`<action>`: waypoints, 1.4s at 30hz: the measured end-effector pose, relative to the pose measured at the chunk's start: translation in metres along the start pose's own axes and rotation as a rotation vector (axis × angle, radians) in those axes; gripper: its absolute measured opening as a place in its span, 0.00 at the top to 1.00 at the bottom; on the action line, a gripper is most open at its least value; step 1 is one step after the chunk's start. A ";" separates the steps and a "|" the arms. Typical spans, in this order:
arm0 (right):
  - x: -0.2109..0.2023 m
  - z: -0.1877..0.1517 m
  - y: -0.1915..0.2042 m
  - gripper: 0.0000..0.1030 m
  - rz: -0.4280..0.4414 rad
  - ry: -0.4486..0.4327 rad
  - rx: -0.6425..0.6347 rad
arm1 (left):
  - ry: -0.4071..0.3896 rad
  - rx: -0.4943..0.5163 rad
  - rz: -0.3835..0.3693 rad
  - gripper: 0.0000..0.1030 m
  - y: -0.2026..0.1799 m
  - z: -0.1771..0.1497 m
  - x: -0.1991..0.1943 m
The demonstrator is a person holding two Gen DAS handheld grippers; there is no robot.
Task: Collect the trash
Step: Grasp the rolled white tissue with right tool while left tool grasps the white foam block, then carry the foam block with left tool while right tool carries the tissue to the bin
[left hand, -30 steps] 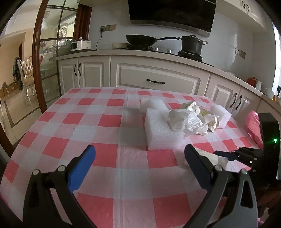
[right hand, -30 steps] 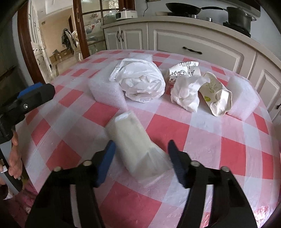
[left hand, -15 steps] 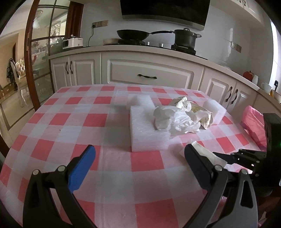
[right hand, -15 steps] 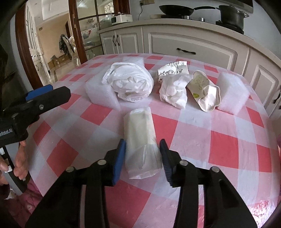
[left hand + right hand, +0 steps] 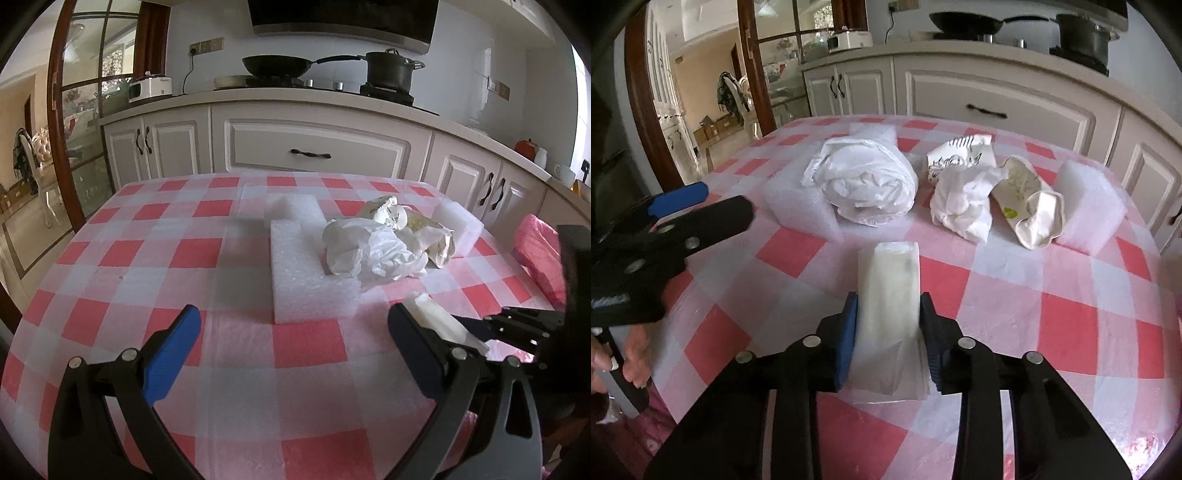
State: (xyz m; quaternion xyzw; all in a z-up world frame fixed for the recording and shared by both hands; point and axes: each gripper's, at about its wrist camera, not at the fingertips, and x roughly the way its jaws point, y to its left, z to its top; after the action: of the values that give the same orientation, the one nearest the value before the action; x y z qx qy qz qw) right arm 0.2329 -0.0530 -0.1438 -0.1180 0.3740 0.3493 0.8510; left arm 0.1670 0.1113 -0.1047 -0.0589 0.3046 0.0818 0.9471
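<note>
Over the last second the right tool (image 5: 888, 325) has been closed in steps on the white plastic packet (image 5: 888, 291): a second ago its jaws stood wide on either side of the packet, half a second ago they had narrowed, and now both blue pads are pressed against the packet's flanks — the packet is grasped, though it cannot be told whether it has yet been lifted clear of the checked worktop (image 5: 1071, 325). The packet is held lengthwise between the pads, its far end projecting ahead of the tool and its flat sealed end lying back under the jaws. The left tool (image 5: 291, 332) is seen spread wide and empty, held above the cloth with nothing between its pads (in the right view it appears off to the left of the right tool, gripped by the person's hand). Ahead of the right tool the rest of the rubbish is left untouched: a bundled white bag (image 5: 864, 188) resting on a foam block (image 5: 798, 206), a crumpled tissue (image 5: 964, 203), a printed paper wrapper (image 5: 960, 155), a squashed paper cup (image 5: 1030, 206) and a second foam block (image 5: 1089, 218) beyond it to the right. By this the first pick is judged secured — the remaining pieces are still to be gathered, and no bin is visible in either view.
</note>
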 end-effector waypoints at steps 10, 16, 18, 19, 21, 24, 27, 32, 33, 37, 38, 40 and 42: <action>-0.019 -0.004 -0.030 0.69 -0.001 -0.046 0.122 | 0.063 0.053 -0.008 0.15 -0.026 0.009 0.034; -0.023 -0.006 -0.043 0.69 0.005 -0.060 0.170 | 0.120 0.049 0.029 0.22 -0.027 0.013 0.057; -0.022 -0.008 -0.046 0.69 0.011 -0.060 0.180 | 0.144 0.042 0.036 0.27 -0.024 0.013 0.064; -0.021 -0.009 -0.047 0.69 0.015 -0.059 0.185 | 0.161 0.030 0.030 0.31 -0.021 0.013 0.067; -0.021 -0.011 -0.047 0.69 0.020 -0.057 0.191 | 0.175 0.018 0.029 0.34 -0.017 0.014 0.072; -0.019 -0.013 -0.047 0.69 0.028 -0.051 0.196 | 0.164 0.027 0.027 0.38 -0.017 0.015 0.071; -0.020 -0.013 -0.048 0.69 0.034 -0.052 0.198 | 0.141 0.027 0.020 0.39 -0.018 0.014 0.064; -0.025 -0.015 -0.045 0.69 0.035 -0.054 0.194 | 0.122 0.015 0.020 0.39 -0.018 0.009 0.050; -0.025 -0.015 -0.043 0.69 0.036 -0.056 0.191 | 0.113 0.011 0.021 0.39 -0.017 0.007 0.045; -0.029 -0.014 -0.034 0.69 0.044 -0.066 0.181 | 0.081 0.016 0.023 0.39 -0.018 0.001 0.029; -0.031 -0.014 -0.032 0.69 0.045 -0.070 0.179 | 0.068 0.016 0.022 0.39 -0.017 0.000 0.024; -0.035 -0.013 -0.028 0.69 0.049 -0.081 0.172 | 0.042 0.017 0.024 0.39 -0.018 -0.001 0.015; -0.039 -0.013 -0.024 0.69 0.048 -0.091 0.164 | 0.011 0.010 0.019 0.39 -0.018 -0.001 0.004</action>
State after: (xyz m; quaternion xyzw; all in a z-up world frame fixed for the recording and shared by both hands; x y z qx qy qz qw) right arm 0.2237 -0.0968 -0.1258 -0.0230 0.3648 0.3426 0.8654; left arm 0.1730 0.0943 -0.1072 -0.0517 0.3108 0.0889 0.9449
